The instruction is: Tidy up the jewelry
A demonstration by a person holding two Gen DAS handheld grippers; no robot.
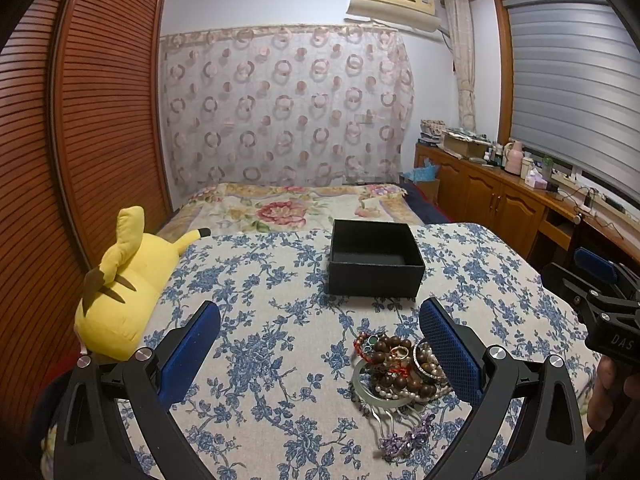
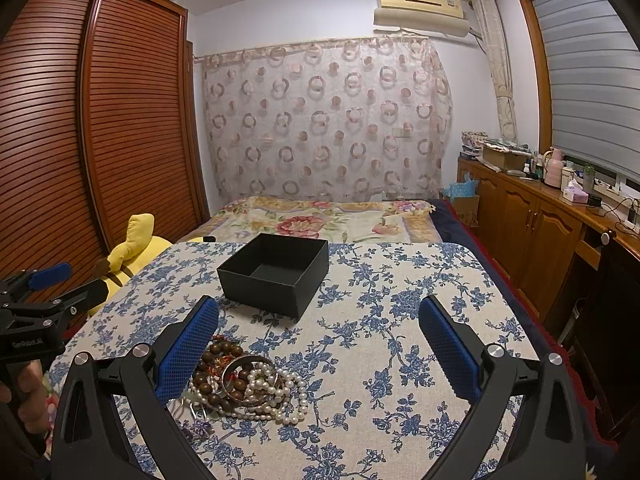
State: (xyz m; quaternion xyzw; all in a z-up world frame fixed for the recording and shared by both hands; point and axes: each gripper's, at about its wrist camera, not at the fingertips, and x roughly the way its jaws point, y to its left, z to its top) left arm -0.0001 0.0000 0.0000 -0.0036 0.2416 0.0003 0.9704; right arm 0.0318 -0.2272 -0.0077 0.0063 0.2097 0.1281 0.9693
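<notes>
A pile of jewelry (image 1: 396, 372) lies on the blue-flowered tablecloth (image 1: 260, 320): brown wooden beads, pearls, a pale green bangle, a metal bangle, a purple piece. It also shows in the right wrist view (image 2: 244, 384). An empty black box (image 1: 374, 258) stands open behind it, also in the right wrist view (image 2: 276, 274). My left gripper (image 1: 320, 344) is open and empty, with the pile by its right finger. My right gripper (image 2: 320, 344) is open and empty, with the pile by its left finger. Each gripper shows at the edge of the other's view.
A yellow plush toy (image 1: 120, 292) lies at the table's left edge. A bed (image 1: 296, 208) with a floral cover lies behind the table. A wooden wardrobe (image 1: 80, 120) stands at left. A low wooden cabinet (image 1: 500, 192) with bottles runs along the right wall.
</notes>
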